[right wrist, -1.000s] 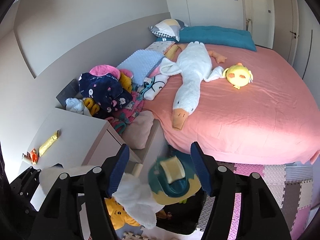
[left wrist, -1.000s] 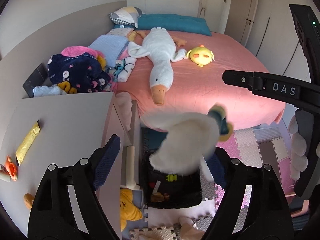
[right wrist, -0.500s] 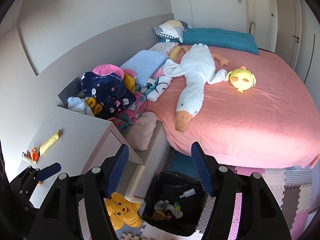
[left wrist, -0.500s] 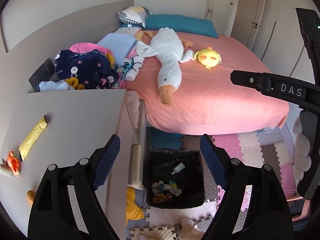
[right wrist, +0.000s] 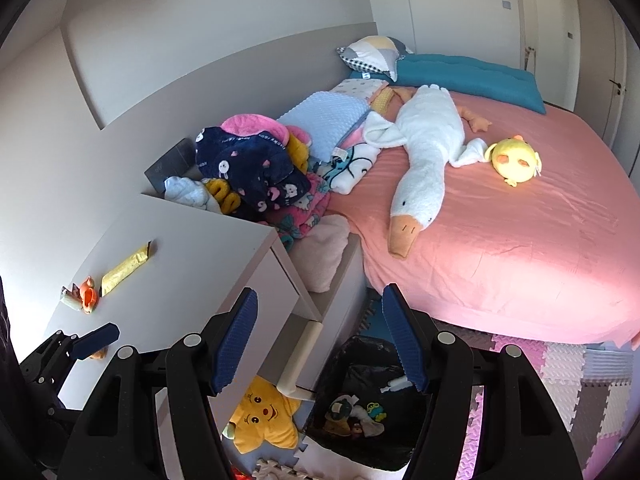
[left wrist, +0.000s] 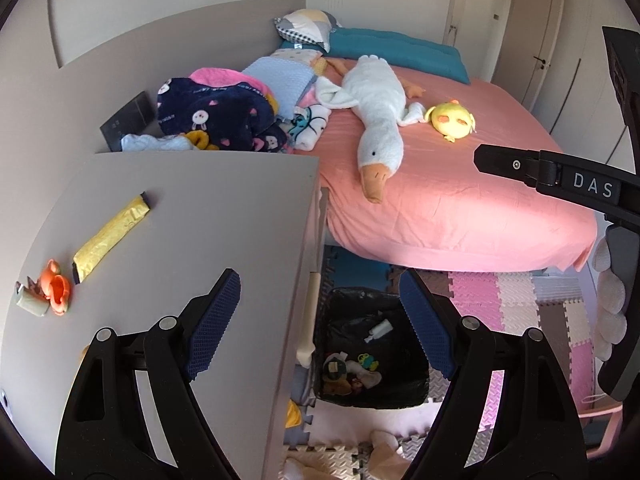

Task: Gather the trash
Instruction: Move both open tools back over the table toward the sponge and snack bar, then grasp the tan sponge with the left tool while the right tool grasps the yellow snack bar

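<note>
A black-lined trash bin (left wrist: 416, 396) stands on the floor between the grey cabinet and the bed, with several pieces of trash inside; it also shows in the right wrist view (right wrist: 360, 448). On the cabinet top (left wrist: 200, 216) lie a yellow wrapper (left wrist: 110, 234), an orange scrap (left wrist: 56, 288) and a small grey-white scrap (left wrist: 30, 304). My left gripper (left wrist: 320, 320) is open and empty, above the cabinet's right edge and the bin. My right gripper (right wrist: 316, 336) is open and empty, above the bin and cabinet drawers. The wrapper (right wrist: 126, 268) and orange scrap (right wrist: 88, 294) show there too.
A pink bed (left wrist: 460, 200) holds a white goose plush (left wrist: 380, 112) and a yellow plush (left wrist: 452, 120). Clothes (left wrist: 216, 116) pile behind the cabinet. A yellow star pillow (right wrist: 264, 416) lies on the foam floor mats (left wrist: 520, 300). The right gripper's body (left wrist: 560, 180) crosses the left view.
A white and teal-yellow piece of trash was falling between the open grippers one second ago; it now lies in the bin. Both grippers have swung left toward the cabinet top.
</note>
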The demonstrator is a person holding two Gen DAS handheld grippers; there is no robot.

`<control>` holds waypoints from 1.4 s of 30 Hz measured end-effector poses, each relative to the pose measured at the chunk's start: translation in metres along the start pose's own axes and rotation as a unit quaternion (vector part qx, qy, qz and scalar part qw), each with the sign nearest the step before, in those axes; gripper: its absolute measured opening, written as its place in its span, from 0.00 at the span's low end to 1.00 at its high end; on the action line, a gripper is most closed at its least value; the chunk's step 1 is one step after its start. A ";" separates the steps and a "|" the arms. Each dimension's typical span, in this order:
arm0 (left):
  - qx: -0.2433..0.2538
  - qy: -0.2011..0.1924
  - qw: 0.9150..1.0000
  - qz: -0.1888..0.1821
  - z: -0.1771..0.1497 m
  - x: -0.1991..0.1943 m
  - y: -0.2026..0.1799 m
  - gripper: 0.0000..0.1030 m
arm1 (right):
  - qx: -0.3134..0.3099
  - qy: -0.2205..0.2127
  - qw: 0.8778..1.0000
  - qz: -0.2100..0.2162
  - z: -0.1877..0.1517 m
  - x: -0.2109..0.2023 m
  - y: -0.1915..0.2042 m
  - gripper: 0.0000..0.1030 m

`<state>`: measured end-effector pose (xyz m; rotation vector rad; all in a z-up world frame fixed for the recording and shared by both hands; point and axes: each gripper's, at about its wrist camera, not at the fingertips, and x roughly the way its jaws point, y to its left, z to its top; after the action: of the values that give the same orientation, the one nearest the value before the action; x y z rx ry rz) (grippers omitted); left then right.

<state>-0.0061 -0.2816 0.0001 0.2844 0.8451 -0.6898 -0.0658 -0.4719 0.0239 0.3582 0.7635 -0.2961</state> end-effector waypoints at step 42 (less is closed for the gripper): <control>-0.147 0.063 0.982 0.102 -0.081 0.007 0.198 0.68 | -0.190 0.071 0.975 0.091 -0.008 0.083 0.212 0.64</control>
<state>0.0810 -0.0966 -0.0641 0.1469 1.0103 -0.3521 0.0686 -0.2890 0.0031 0.0849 0.9009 0.0506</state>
